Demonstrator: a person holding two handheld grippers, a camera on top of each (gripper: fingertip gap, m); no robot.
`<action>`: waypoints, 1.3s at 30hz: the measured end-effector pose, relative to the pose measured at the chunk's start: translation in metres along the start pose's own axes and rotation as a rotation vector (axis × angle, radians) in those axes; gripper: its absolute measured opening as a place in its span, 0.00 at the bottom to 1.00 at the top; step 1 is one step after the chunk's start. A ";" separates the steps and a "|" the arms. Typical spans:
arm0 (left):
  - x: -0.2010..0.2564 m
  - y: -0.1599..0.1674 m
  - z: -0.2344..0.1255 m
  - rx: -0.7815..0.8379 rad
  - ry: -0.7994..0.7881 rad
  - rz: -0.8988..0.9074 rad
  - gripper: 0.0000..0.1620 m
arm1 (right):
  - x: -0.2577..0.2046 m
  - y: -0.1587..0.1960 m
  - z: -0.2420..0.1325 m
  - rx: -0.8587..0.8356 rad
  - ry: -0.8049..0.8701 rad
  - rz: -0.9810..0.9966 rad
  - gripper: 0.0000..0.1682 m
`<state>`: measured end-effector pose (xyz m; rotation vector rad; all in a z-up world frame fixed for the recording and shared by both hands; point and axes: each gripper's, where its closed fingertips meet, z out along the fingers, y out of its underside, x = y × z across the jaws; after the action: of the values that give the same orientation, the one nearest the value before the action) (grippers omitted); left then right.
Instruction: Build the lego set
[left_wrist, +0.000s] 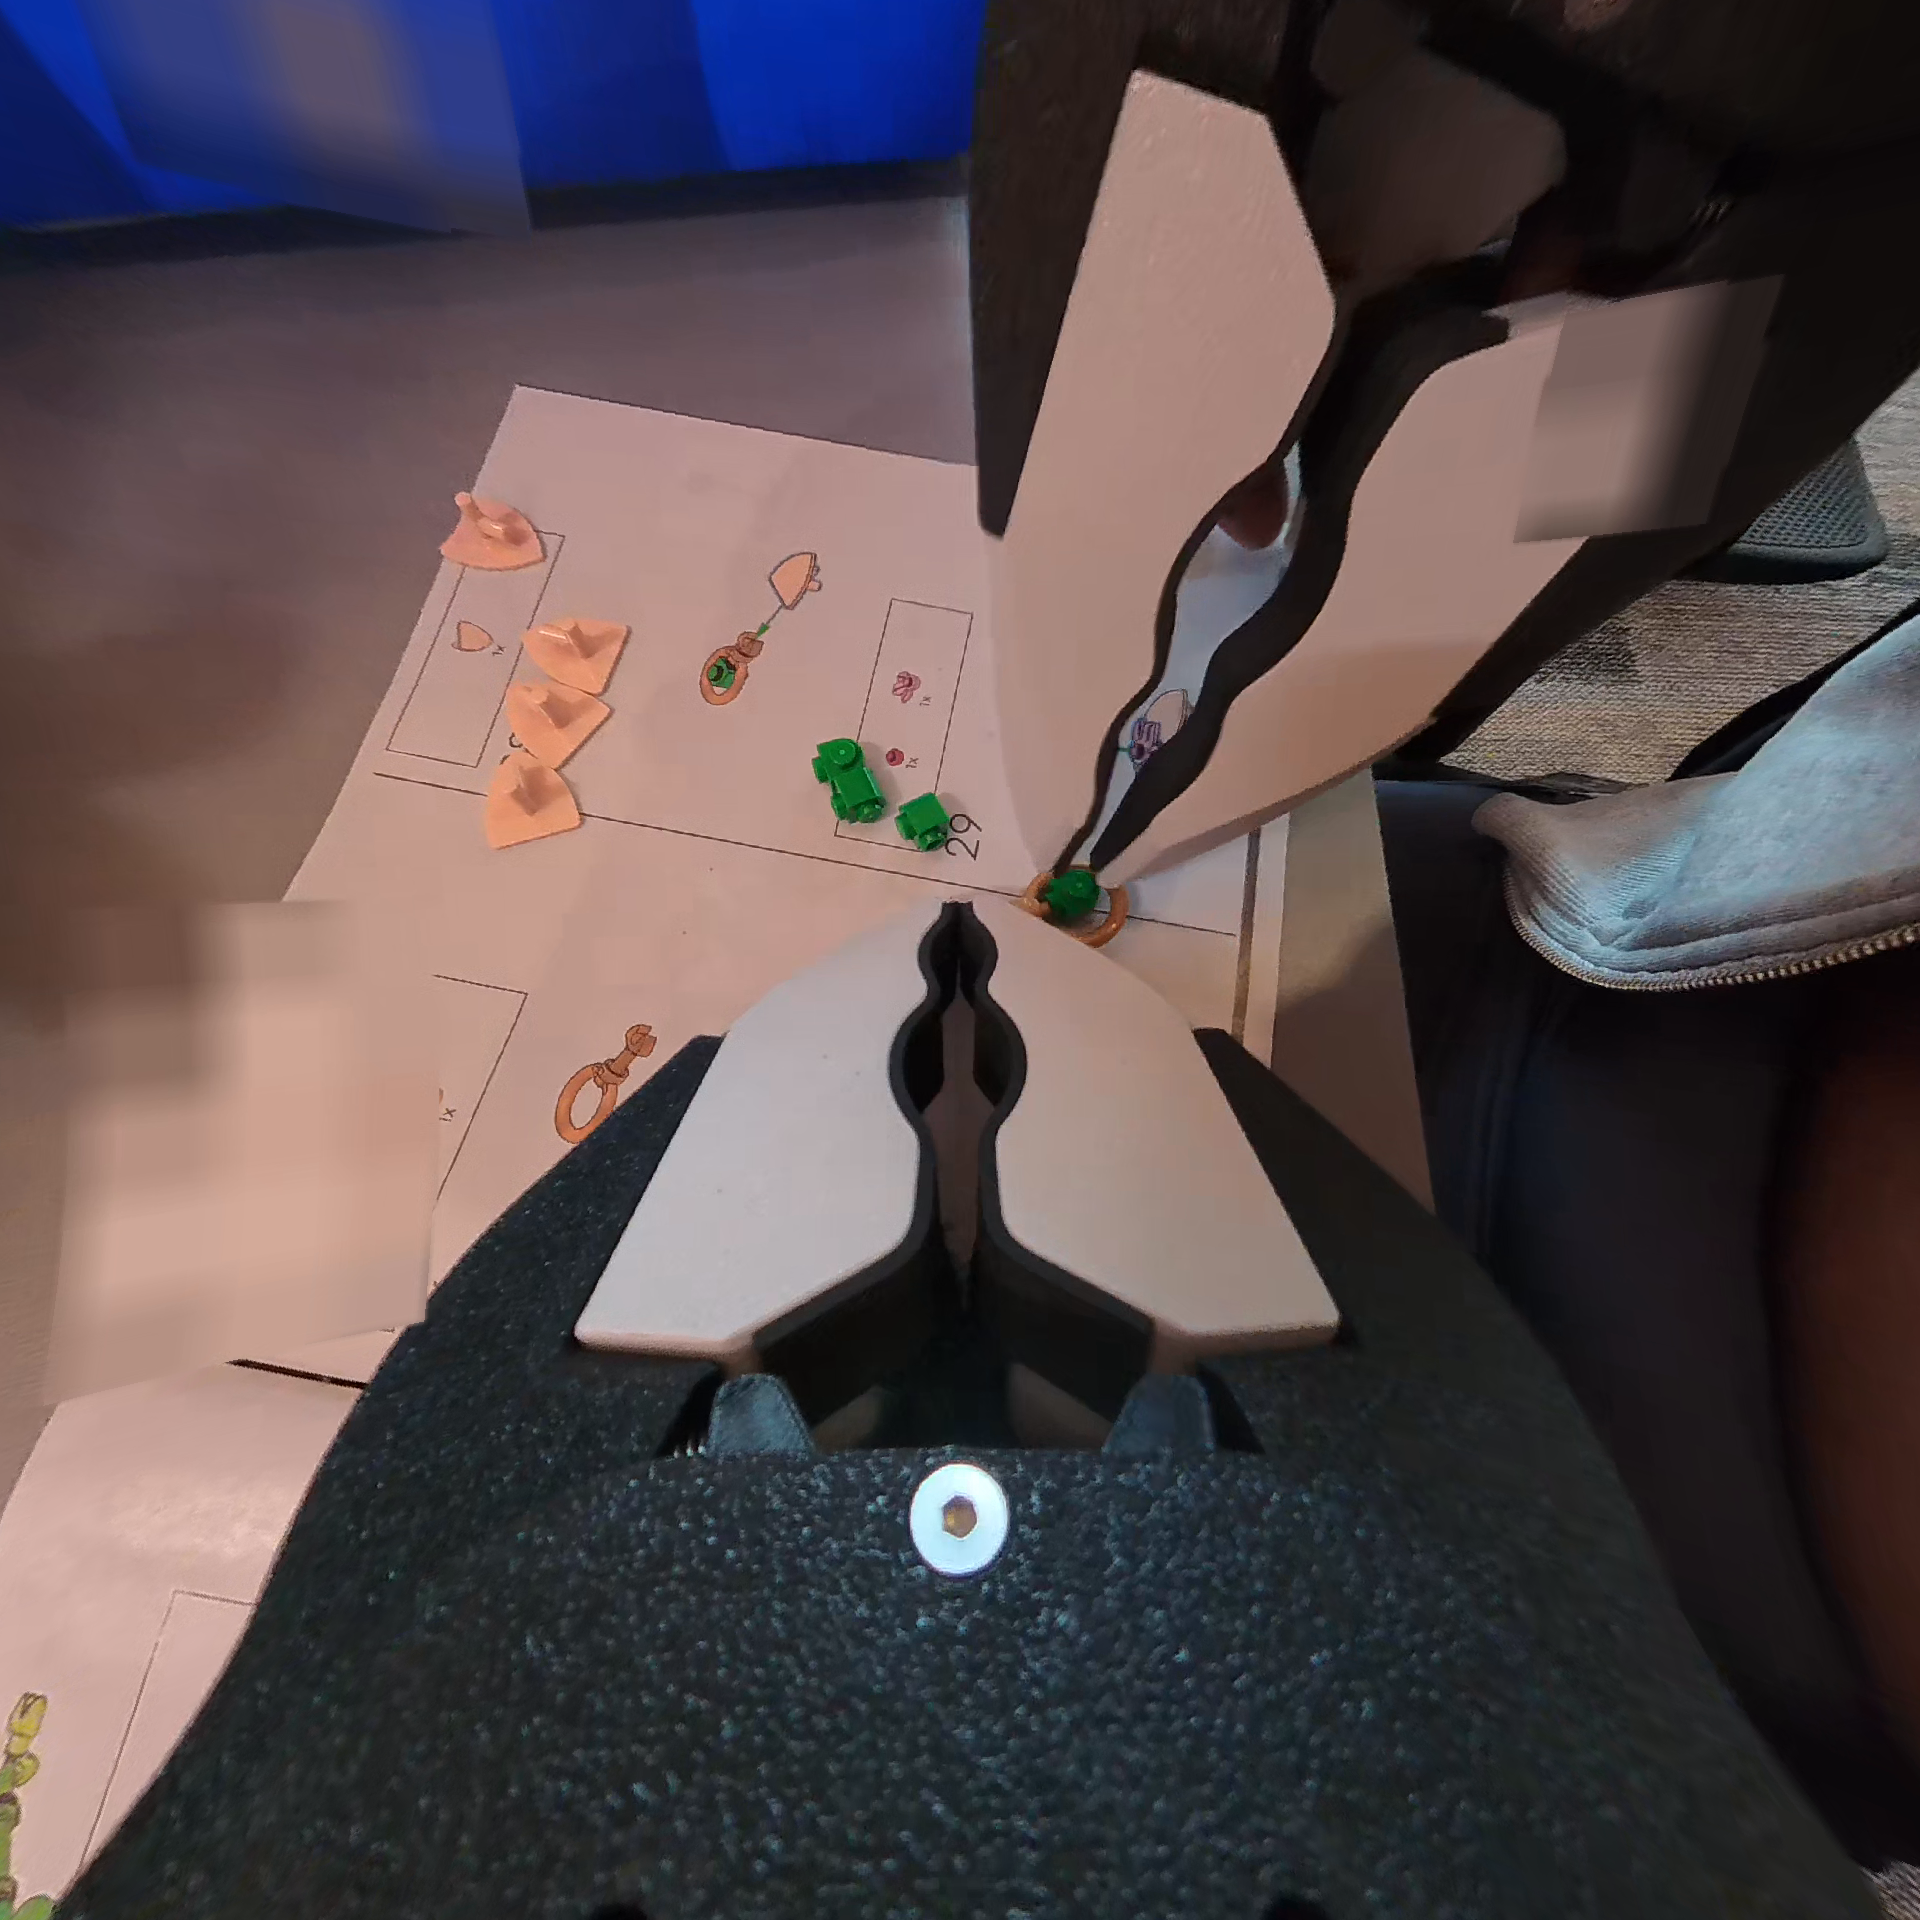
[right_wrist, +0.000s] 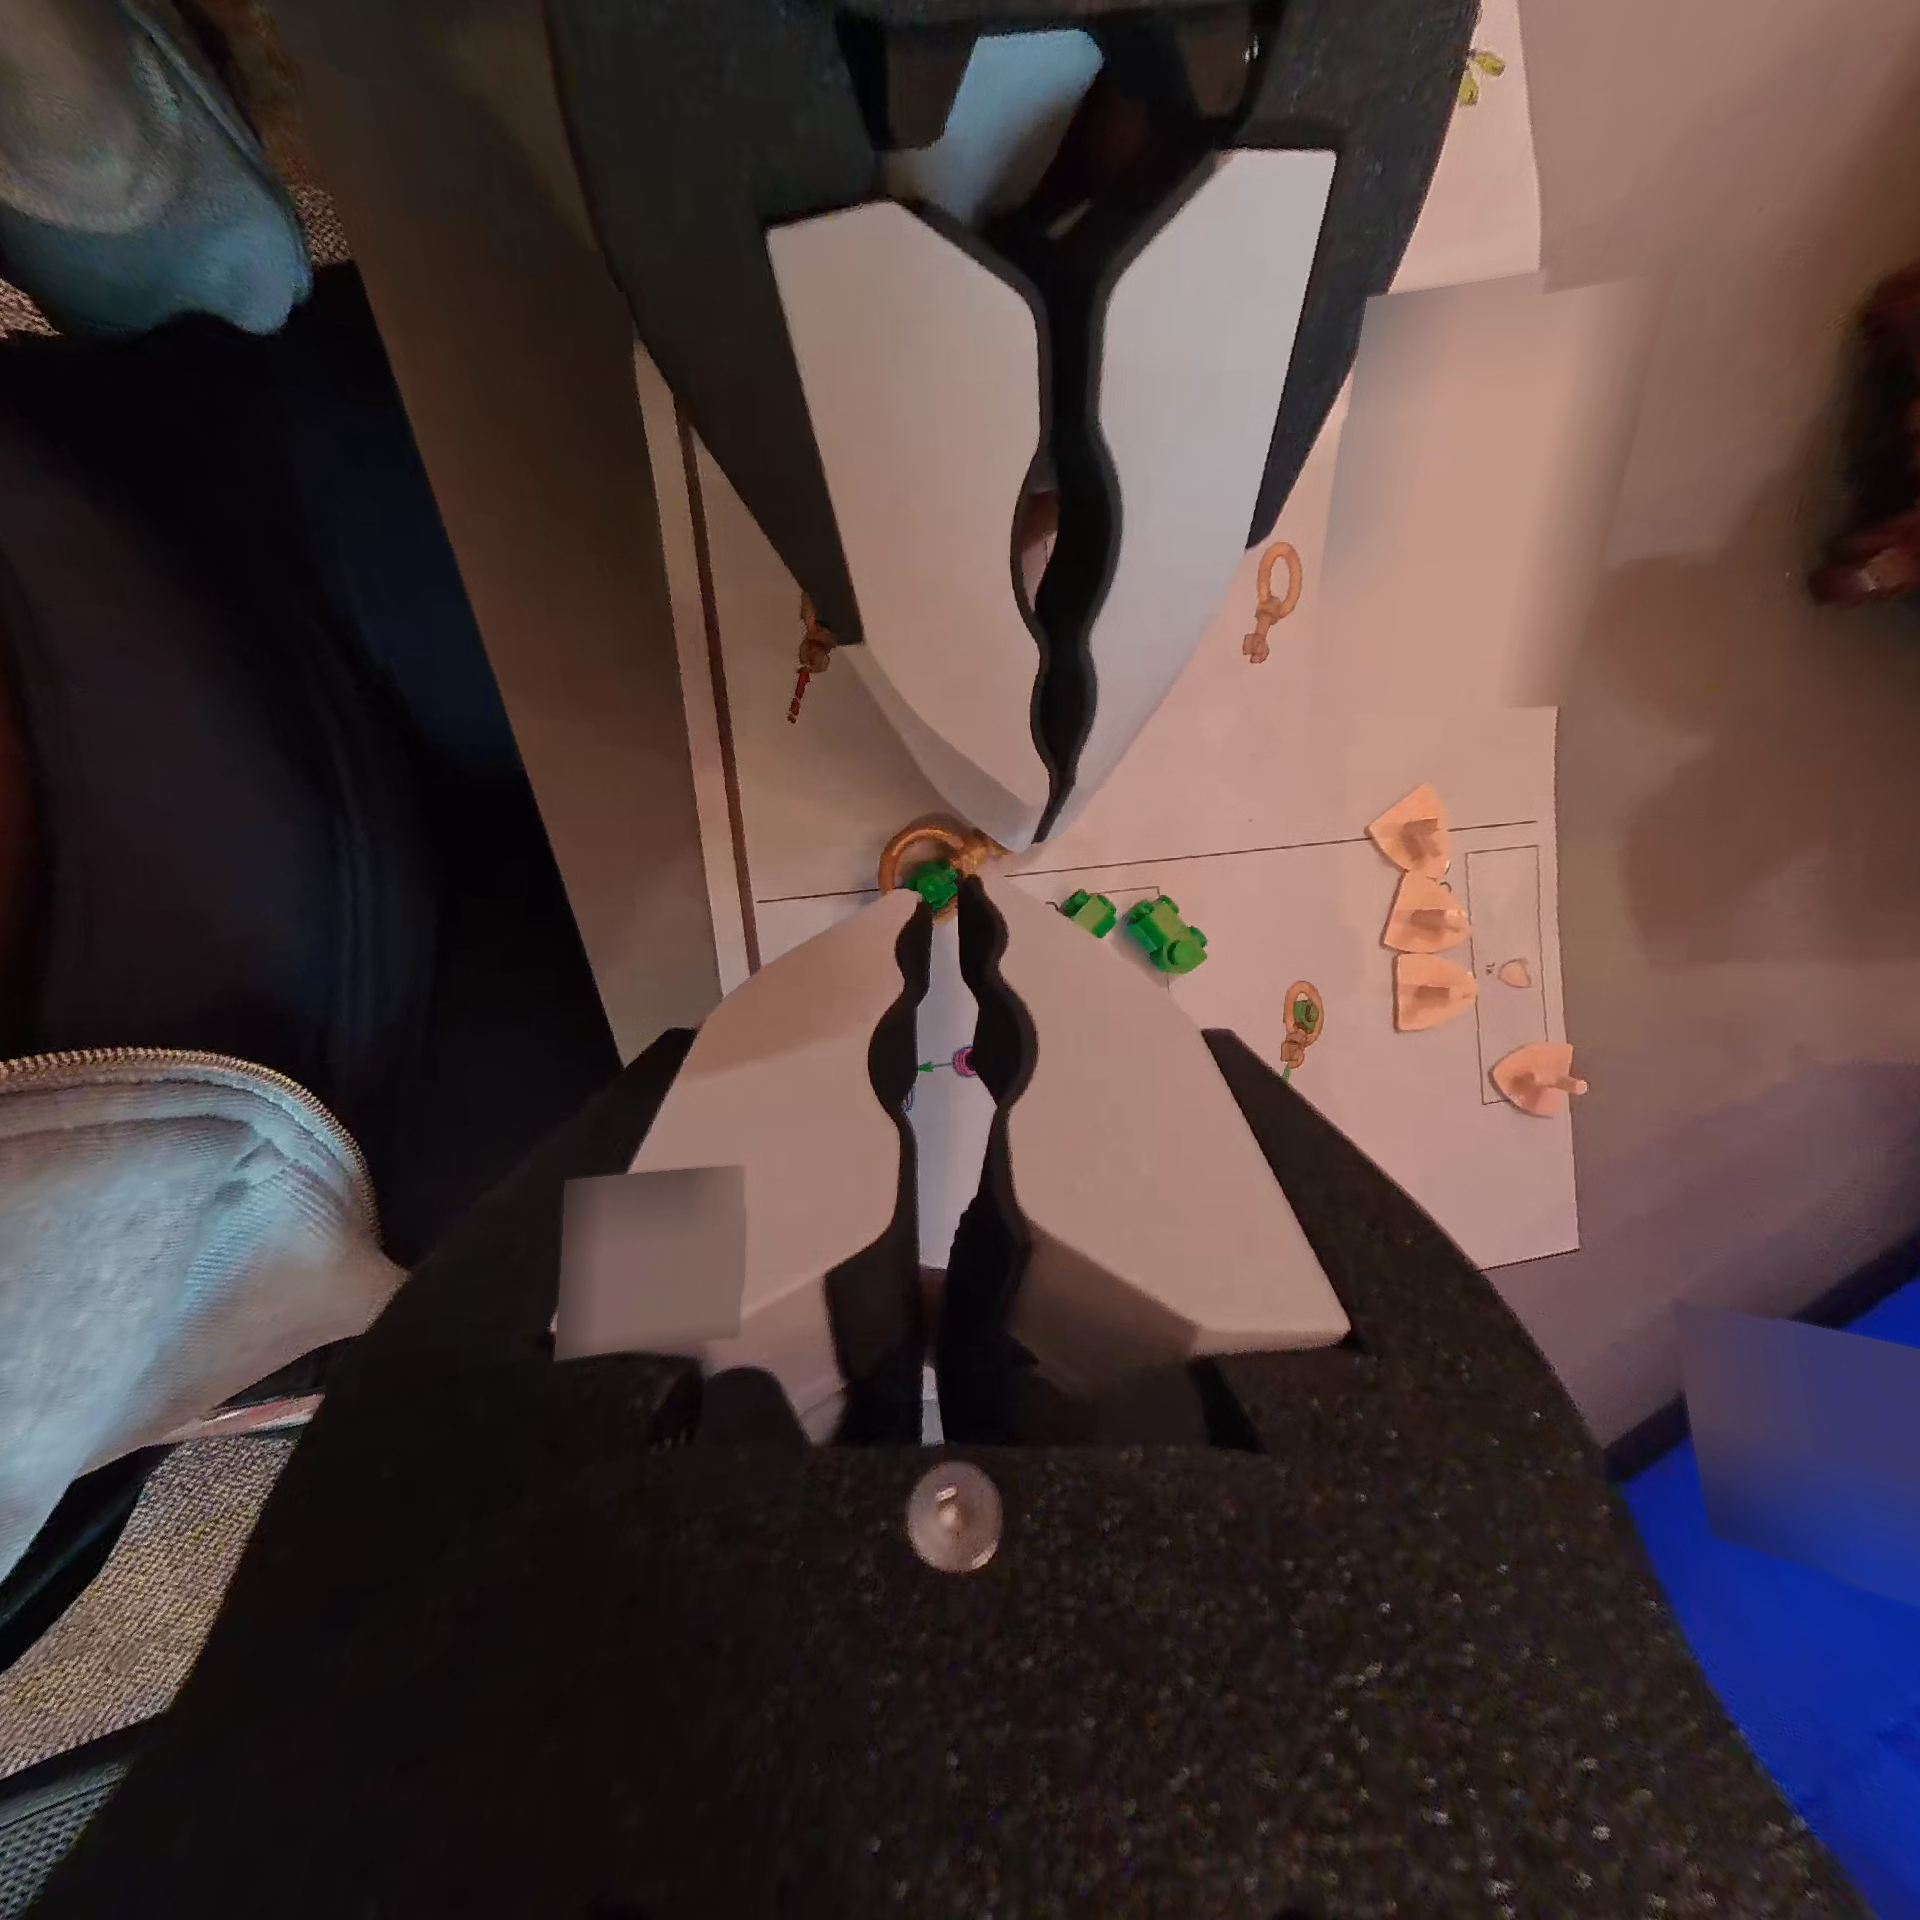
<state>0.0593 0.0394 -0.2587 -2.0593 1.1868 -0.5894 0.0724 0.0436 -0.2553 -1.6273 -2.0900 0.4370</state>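
Note:
A tan ring piece (left_wrist: 1103, 928) (right_wrist: 902, 847) sits just above the printed instruction sheet (left_wrist: 675, 914) (right_wrist: 1247, 779), with a small green piece (left_wrist: 1072, 894) (right_wrist: 930, 885) in its loop. My right gripper (left_wrist: 1081, 871) (right_wrist: 943, 896) is shut on the green piece from above. My left gripper (left_wrist: 956, 914) (right_wrist: 1044, 831) is shut at the ring's stem, tip to tip with the right one. Two more green pieces (left_wrist: 847, 774) (right_wrist: 1164, 933) lie loose on the sheet nearby. Several peach petal pieces (left_wrist: 551, 717) (right_wrist: 1429, 914) lie farther off on the sheet.
The sheet lies on a pale table (left_wrist: 260, 343) whose edge (left_wrist: 1330, 935) (right_wrist: 582, 727) runs close to the grippers. A person's grey sleeve (left_wrist: 1704, 831) (right_wrist: 156, 1195) and dark lap are beyond that edge. A blue surface (left_wrist: 727, 83) is at the far side.

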 end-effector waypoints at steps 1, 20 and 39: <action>-0.001 0.000 0.000 0.001 -0.004 0.002 0.00 | 0.000 0.000 0.000 -0.001 -0.003 -0.005 0.03; 0.002 0.001 0.001 -0.012 -0.033 0.019 0.00 | -0.004 -0.007 -0.001 0.041 -0.019 -0.016 0.04; 0.039 0.017 -0.041 0.096 -0.186 -0.222 0.13 | -0.013 -0.024 -0.004 0.057 -0.267 -0.539 0.23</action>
<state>0.0414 -0.0146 -0.2423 -2.1269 0.8149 -0.5336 0.0572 0.0250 -0.2416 -0.9491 -2.5663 0.5386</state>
